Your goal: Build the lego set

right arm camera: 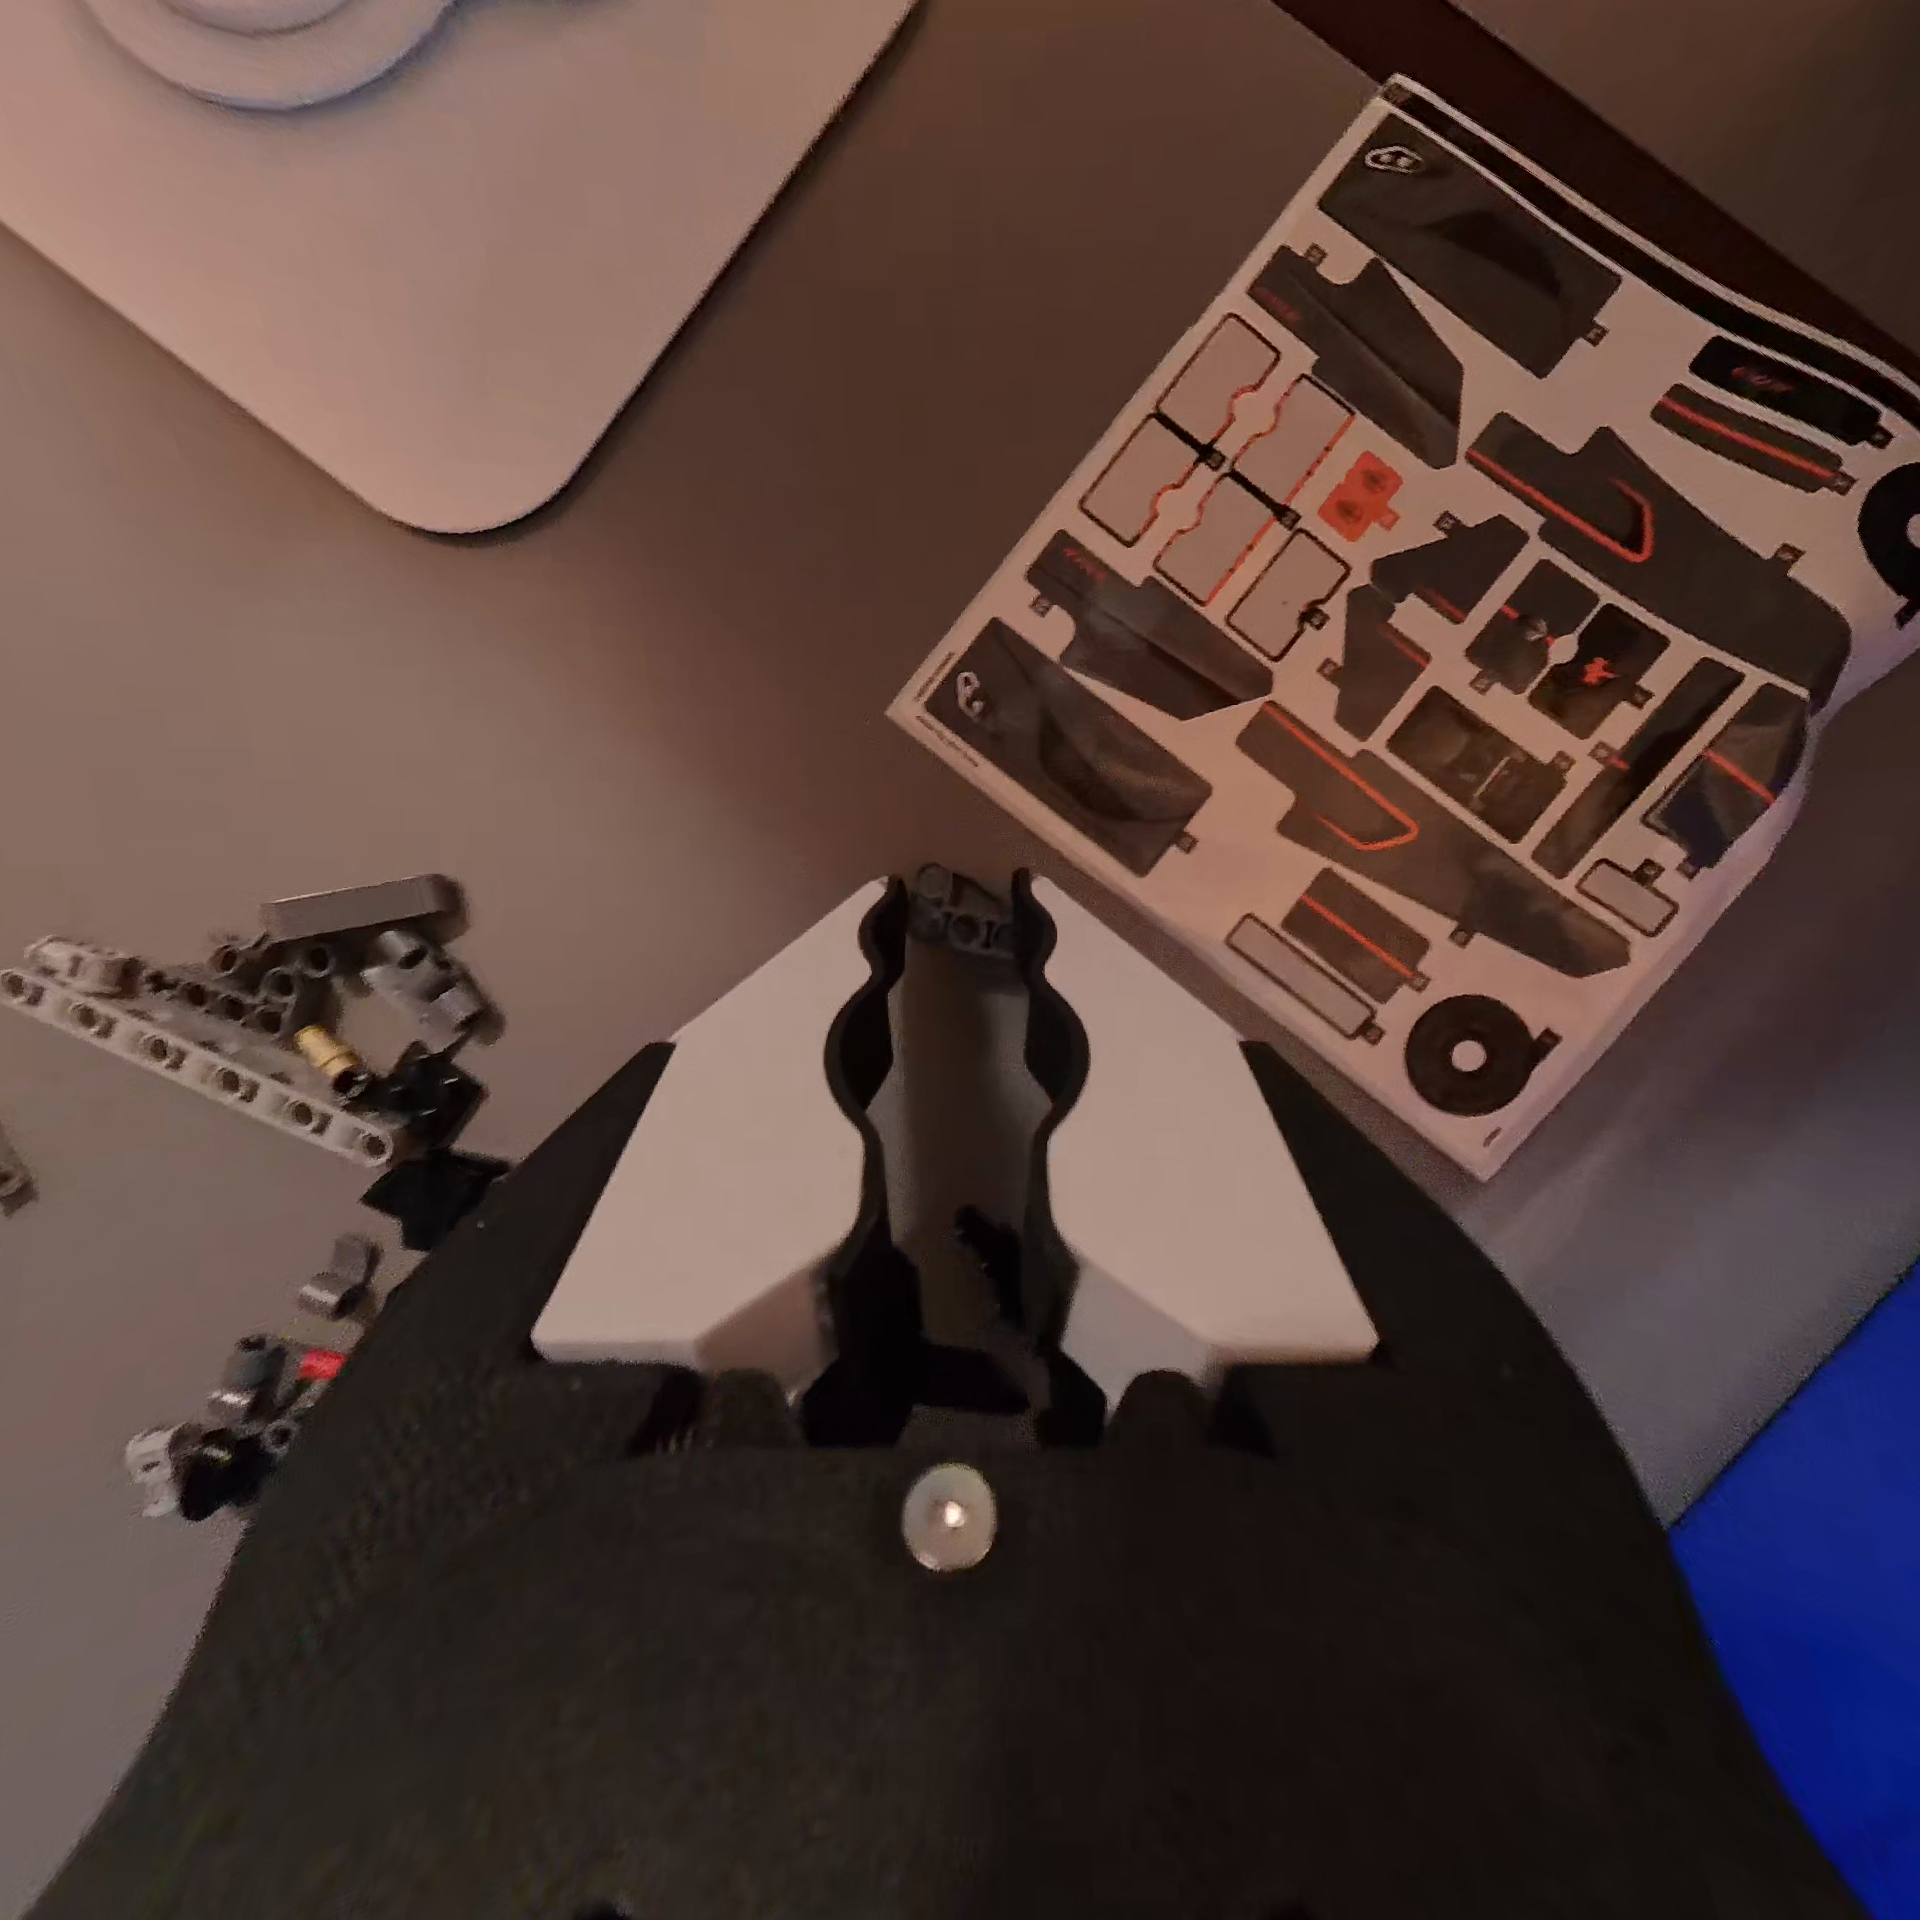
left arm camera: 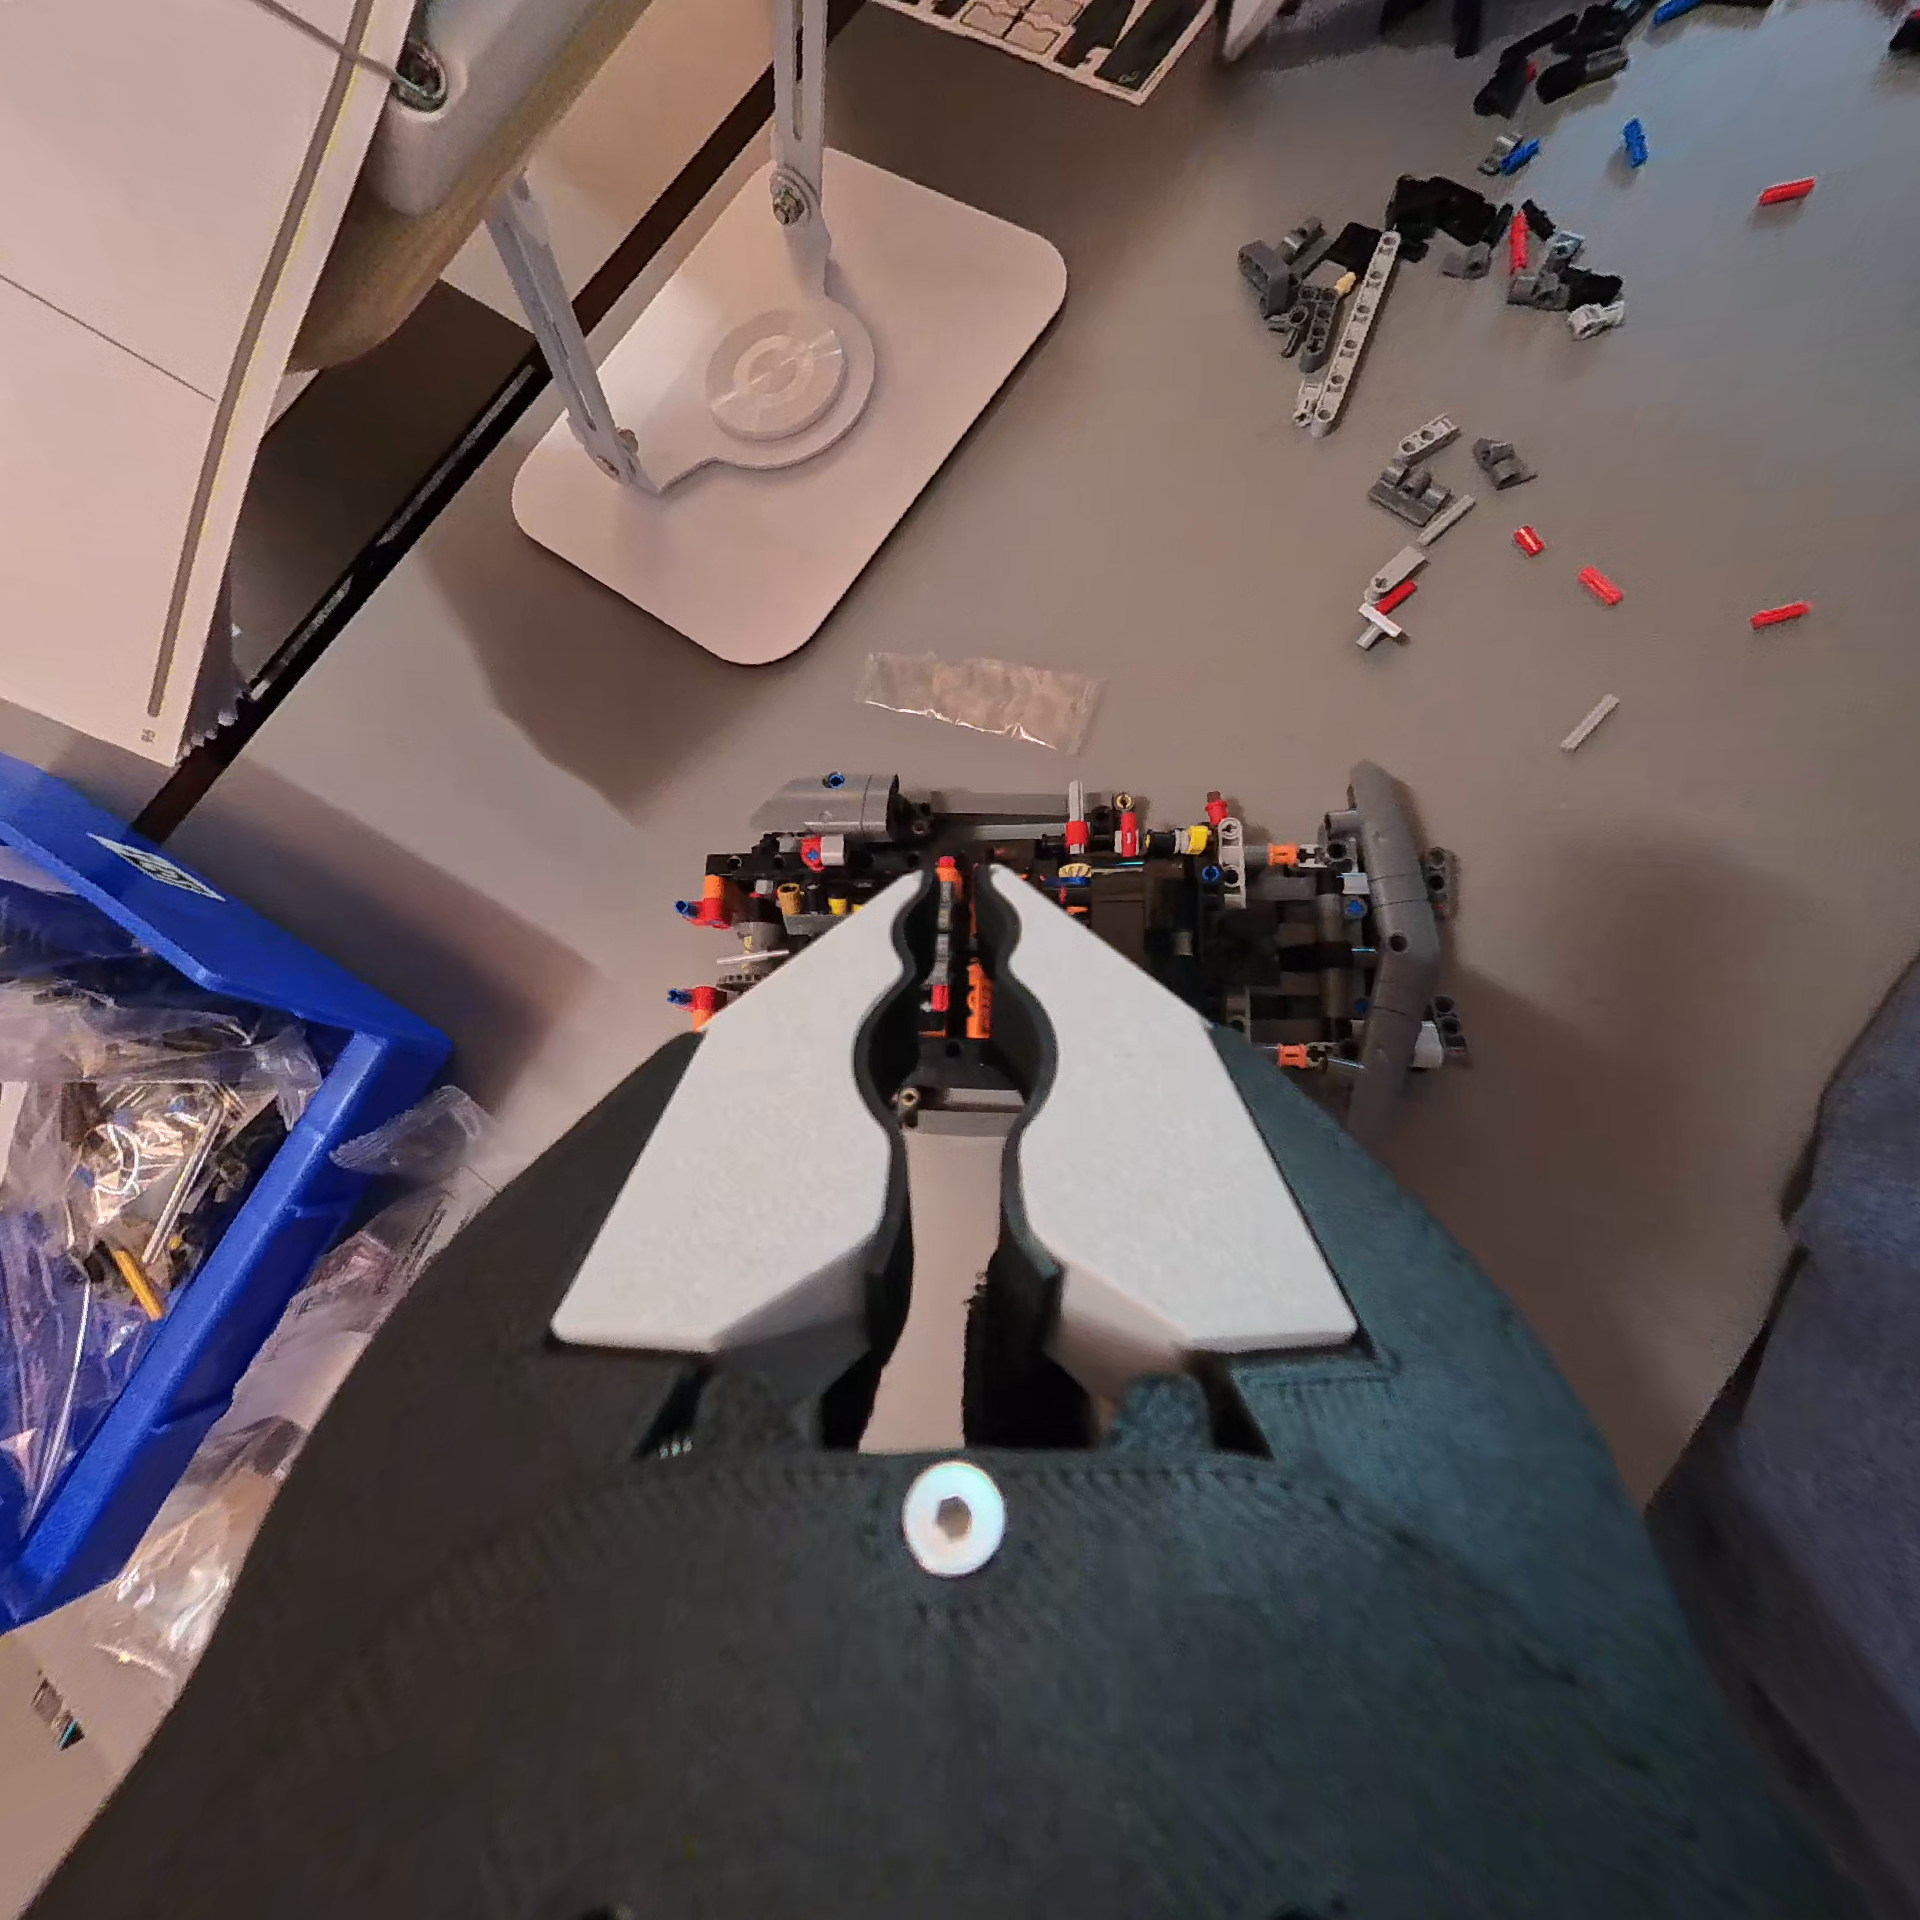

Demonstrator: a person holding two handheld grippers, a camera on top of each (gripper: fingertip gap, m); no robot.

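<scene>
The partly built lego model (left arm camera: 1195, 935), black and grey with red, orange and yellow pins, lies on the grey table (left arm camera: 1143, 520). My left gripper (left arm camera: 956, 878) is down on the model's middle. Its jaws are nearly closed around a thin upright part there. My right gripper (right arm camera: 956, 894) is shut on a small dark grey connector piece (right arm camera: 961, 916), held above the table beside the sticker sheet (right arm camera: 1403, 644). A loose sub-assembly with a long light grey beam (right arm camera: 208, 1049) lies left of the right gripper, and also shows in the left wrist view (left arm camera: 1345, 332).
A blue bin (left arm camera: 312, 1143) of bagged parts stands at the left. A white stand base (left arm camera: 790, 416) sits behind the model, with an empty clear bag (left arm camera: 977, 701) in front of it. Loose grey pieces (left arm camera: 1418, 478) and red pins (left arm camera: 1600, 584) are scattered at the right. The grippers' ends are close to 45 cm from one another.
</scene>
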